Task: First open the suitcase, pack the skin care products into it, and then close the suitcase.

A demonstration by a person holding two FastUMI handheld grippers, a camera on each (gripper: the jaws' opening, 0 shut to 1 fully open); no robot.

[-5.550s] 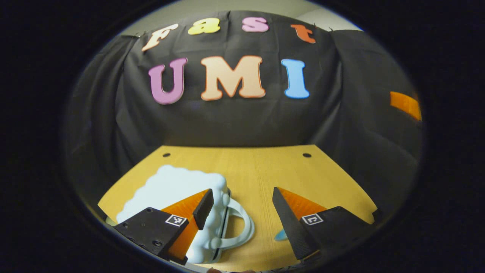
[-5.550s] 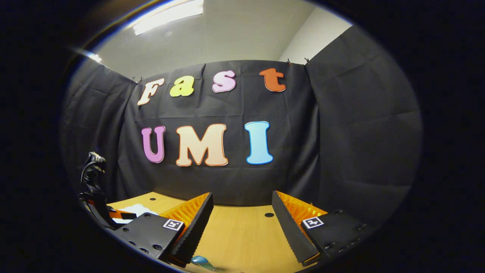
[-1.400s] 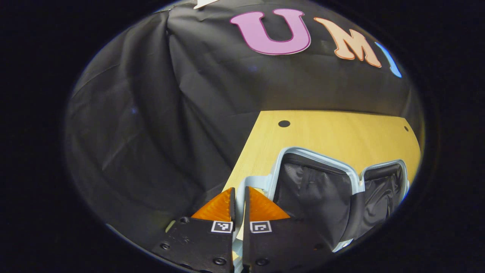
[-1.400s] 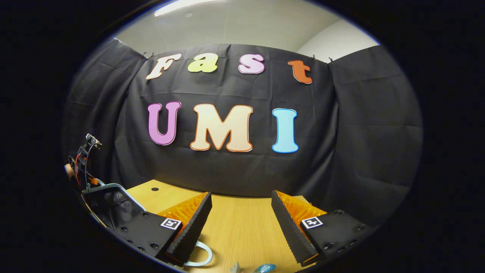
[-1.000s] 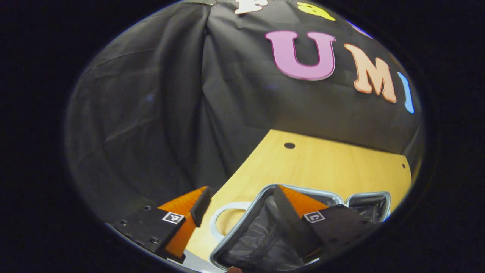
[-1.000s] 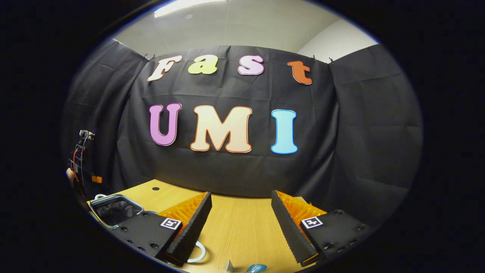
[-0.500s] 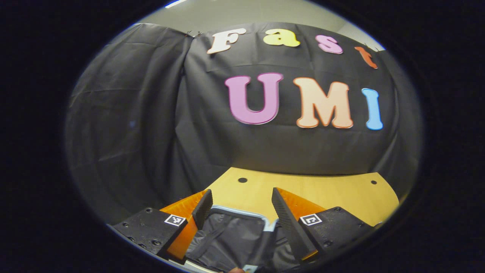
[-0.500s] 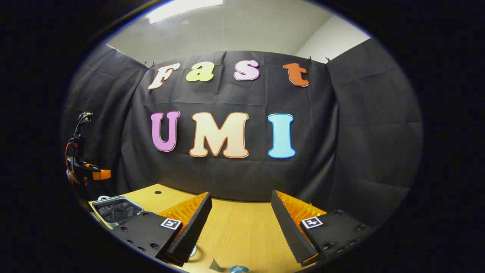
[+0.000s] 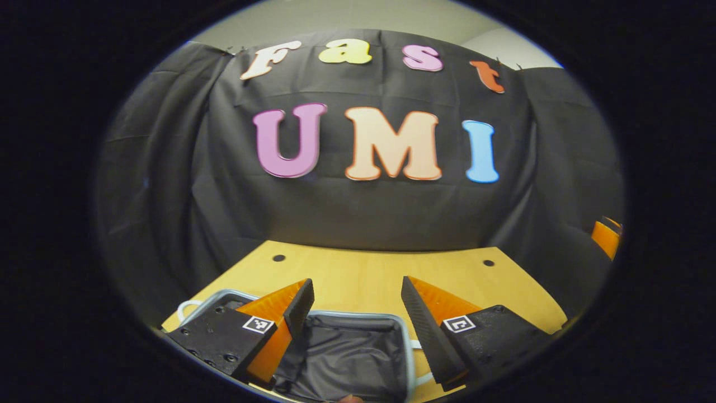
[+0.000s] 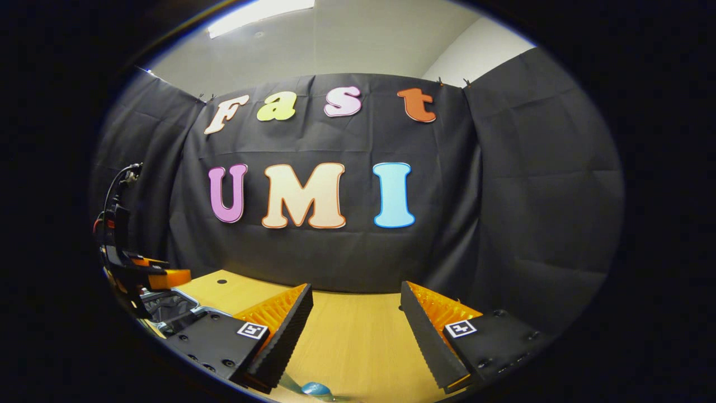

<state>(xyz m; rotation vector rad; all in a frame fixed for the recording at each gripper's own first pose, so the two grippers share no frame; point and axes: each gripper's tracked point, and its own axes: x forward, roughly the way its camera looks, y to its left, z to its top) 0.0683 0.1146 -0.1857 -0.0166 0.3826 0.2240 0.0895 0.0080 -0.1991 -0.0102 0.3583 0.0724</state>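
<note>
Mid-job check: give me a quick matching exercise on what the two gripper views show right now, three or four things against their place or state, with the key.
Things:
1. suitcase
2. left gripper
3. right gripper
4. small blue item

Place or state:
A. lies on the table at the bottom edge of the right gripper view
B. lies open, dark lining showing
C. open, over bare tabletop
D. open, over the dark lining

Pairs: 1-B, 2-D, 3-C, 4-A
</note>
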